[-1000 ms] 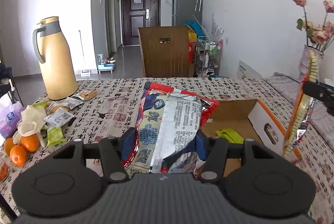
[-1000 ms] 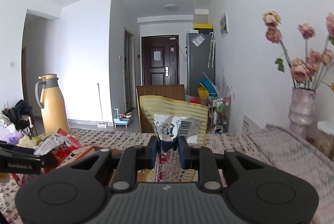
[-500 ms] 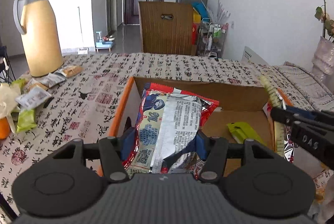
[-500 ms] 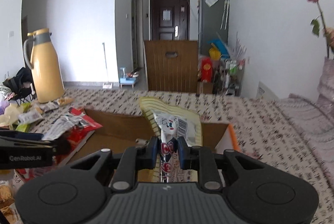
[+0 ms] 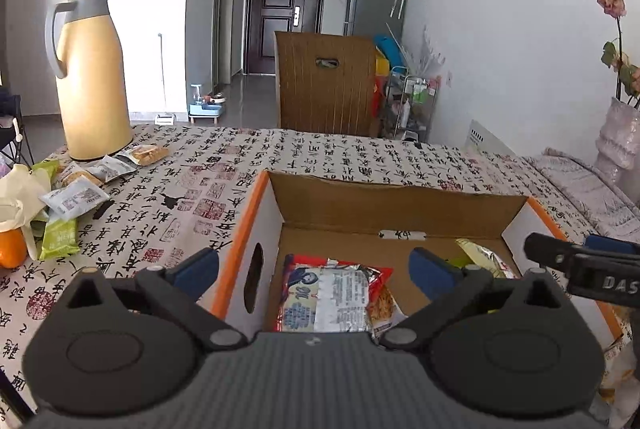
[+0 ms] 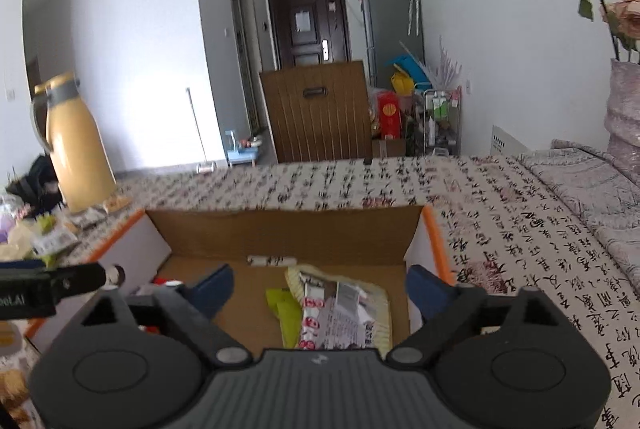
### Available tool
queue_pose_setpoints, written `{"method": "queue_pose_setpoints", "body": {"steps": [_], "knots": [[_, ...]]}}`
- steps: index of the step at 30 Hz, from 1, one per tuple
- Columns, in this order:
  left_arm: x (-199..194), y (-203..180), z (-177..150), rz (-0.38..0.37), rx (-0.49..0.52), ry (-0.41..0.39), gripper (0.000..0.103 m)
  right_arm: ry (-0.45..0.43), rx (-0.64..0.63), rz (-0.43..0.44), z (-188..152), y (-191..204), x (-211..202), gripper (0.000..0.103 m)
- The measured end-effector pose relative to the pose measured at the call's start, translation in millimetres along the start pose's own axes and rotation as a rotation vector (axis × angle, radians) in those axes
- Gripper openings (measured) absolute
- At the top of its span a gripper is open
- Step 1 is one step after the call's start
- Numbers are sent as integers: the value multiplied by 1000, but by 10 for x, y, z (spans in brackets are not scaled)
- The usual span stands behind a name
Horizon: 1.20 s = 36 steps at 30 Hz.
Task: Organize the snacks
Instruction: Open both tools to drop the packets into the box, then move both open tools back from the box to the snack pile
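An orange-edged cardboard box [image 5: 400, 203] [image 6: 280, 231] stands on the patterned tablecloth. In the left wrist view a red and silver snack bag [image 5: 334, 295] lies on the box floor below my left gripper [image 5: 316, 265]. Its jaws are opening and stand wide, with nothing pressed between them. In the right wrist view a yellow and silver snack bag [image 6: 344, 313] lies in the box beside a green packet [image 6: 286, 313], under my right gripper [image 6: 318, 283]. Its jaws are also opening and stand wide, touching nothing. Each gripper shows at the edge of the other's view.
A tall yellow thermos [image 5: 92, 73] stands at the table's far left, with several small snack packets [image 5: 76, 197] and an orange [image 5: 12, 253] near it. A vase of dried flowers [image 5: 620, 133] stands at the right. A wooden chair back [image 5: 326, 83] rises behind the table.
Both grippers came down over the box and their jaws went from shut on the bags to wide. The red bag and the yellow bag now lie loose inside the box.
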<state>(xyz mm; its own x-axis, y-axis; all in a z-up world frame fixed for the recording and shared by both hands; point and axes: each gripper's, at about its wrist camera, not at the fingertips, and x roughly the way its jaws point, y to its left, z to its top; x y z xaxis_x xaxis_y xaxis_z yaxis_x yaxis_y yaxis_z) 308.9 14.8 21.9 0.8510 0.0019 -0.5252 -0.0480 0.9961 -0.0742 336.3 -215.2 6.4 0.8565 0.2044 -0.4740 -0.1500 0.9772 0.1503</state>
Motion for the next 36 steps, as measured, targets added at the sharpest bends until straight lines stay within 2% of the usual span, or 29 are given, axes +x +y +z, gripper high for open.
{"method": "queue_pose_setpoints", "body": {"steps": [8, 17, 26, 36], "knots": [[-97, -4, 44, 10, -6, -12, 103, -36, 8, -12, 102, -33, -128, 103], [-471, -49, 57, 2, 8, -56, 103, -79, -18, -19, 128, -13, -555, 103], [-775, -20, -157, 7, 10, -42, 103, -71, -15, -6, -203, -118, -953, 103], [-1038, 105, -544, 44, -5, -16, 103, -53, -7, -47, -687, -282, -1306, 103]]}}
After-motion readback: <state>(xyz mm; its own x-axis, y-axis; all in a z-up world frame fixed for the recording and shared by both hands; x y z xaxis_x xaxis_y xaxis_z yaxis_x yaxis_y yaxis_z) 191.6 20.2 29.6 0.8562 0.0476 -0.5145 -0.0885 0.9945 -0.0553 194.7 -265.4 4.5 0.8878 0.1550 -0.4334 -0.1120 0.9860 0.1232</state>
